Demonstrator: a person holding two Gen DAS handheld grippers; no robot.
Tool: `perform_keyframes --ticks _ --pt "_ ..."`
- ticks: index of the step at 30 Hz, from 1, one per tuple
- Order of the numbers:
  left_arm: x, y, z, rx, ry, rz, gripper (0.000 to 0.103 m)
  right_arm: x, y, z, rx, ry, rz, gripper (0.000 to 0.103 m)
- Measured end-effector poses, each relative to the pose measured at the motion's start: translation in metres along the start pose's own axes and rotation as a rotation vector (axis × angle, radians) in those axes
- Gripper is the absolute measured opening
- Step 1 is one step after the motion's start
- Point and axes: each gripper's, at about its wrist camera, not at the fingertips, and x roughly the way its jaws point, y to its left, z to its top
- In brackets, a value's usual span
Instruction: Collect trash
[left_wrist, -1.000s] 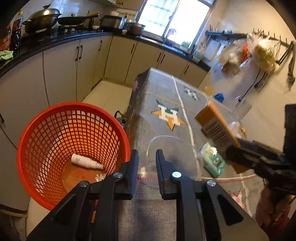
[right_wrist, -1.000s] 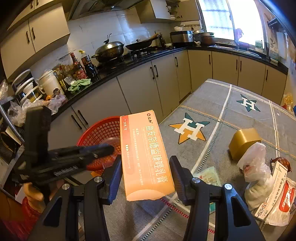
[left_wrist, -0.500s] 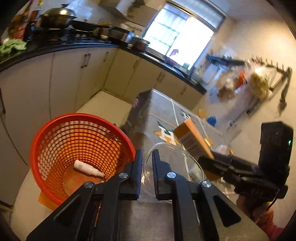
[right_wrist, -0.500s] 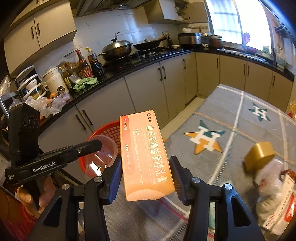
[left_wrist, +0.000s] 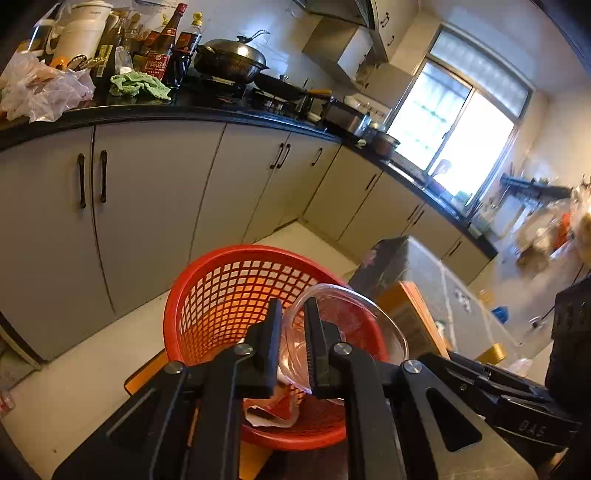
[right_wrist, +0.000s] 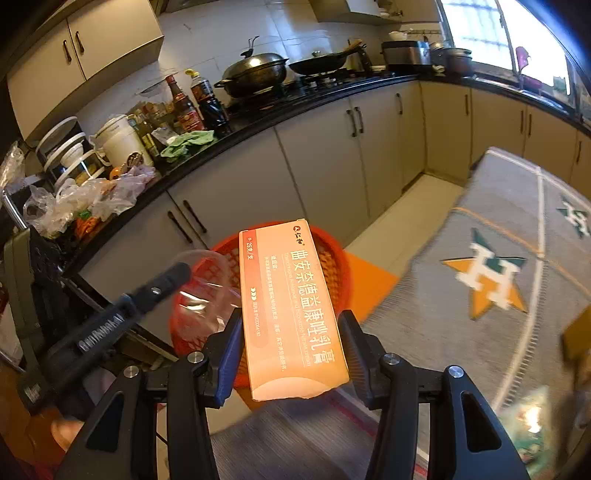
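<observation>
My left gripper (left_wrist: 293, 345) is shut on the rim of a clear plastic lid (left_wrist: 354, 325) and holds it tilted over the red mesh basket (left_wrist: 229, 291) on the floor. Crumpled wrappers lie at the basket's bottom (left_wrist: 273, 410). My right gripper (right_wrist: 291, 354) is shut on an orange medicine box (right_wrist: 288, 299), held flat in front of the same basket (right_wrist: 332, 266). The left gripper and its lid (right_wrist: 207, 291) show at the left in the right wrist view. The box (left_wrist: 410, 314) shows behind the lid in the left wrist view.
A grey cloth with star marks covers the table (right_wrist: 491, 280) at right, with more trash blurred at its near right edge (right_wrist: 532, 428). Grey cabinets (left_wrist: 147, 206) and a cluttered black counter (left_wrist: 122, 107) run behind the basket. An orange mat (right_wrist: 369, 280) lies under it.
Both grippers have swung left from the table toward the basket. The lid now hangs over the basket's mouth, and the box has come in close behind it.
</observation>
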Motion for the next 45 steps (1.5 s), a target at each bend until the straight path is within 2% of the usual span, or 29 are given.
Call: perform_keyframes --ticks 3,5,10,15,19,21,25,30,36,40,42,43,44,45 --pt "0.011 0.005 -0.002 -0.029 0.022 0.016 0.012 0.016 0.003 0.002 0.011 0.014 0.026 0.057" --pt "0.014 0.012 -0.003 -0.05 0.037 0.015 0.026 0.024 0.002 0.001 0.013 0.028 0.037 0.062" --pt "0.012 0.015 -0.005 -0.047 0.032 0.014 0.027 0.013 0.0 -0.001 0.014 0.007 0.04 0.063" --pt "0.001 -0.008 -0.005 0.021 0.015 -0.001 0.027 -0.037 -0.005 -0.006 0.02 -0.07 0.03 0.063" --pt "-0.015 -0.041 -0.007 0.101 -0.002 -0.039 0.028 -0.092 -0.011 -0.019 0.008 -0.132 -0.014 0.063" --pt "-0.022 -0.058 -0.011 0.141 -0.009 -0.058 0.031 -0.121 -0.019 -0.03 0.006 -0.168 -0.05 0.063" --pt "-0.029 -0.091 -0.018 0.202 -0.007 -0.096 0.034 -0.172 -0.047 -0.052 0.036 -0.22 -0.123 0.063" --pt "-0.034 -0.129 -0.029 0.281 0.011 -0.145 0.034 -0.21 -0.087 -0.081 0.091 -0.227 -0.203 0.063" --pt "-0.023 -0.162 -0.047 0.364 0.114 -0.203 0.034 -0.222 -0.114 -0.117 0.116 -0.186 -0.303 0.063" --pt "-0.005 -0.177 -0.064 0.401 0.223 -0.242 0.034 -0.219 -0.128 -0.136 0.153 -0.162 -0.314 0.063" --pt "0.004 -0.185 -0.074 0.424 0.256 -0.25 0.043 -0.219 -0.139 -0.143 0.184 -0.151 -0.303 0.063" --pt "0.009 -0.189 -0.079 0.435 0.275 -0.251 0.054 -0.218 -0.143 -0.145 0.193 -0.148 -0.303 0.063" --pt "0.015 -0.193 -0.084 0.432 0.292 -0.248 0.06 -0.218 -0.148 -0.147 0.208 -0.147 -0.311 0.063" --pt "0.019 -0.196 -0.088 0.425 0.305 -0.251 0.061 -0.219 -0.151 -0.148 0.216 -0.149 -0.315 0.063"
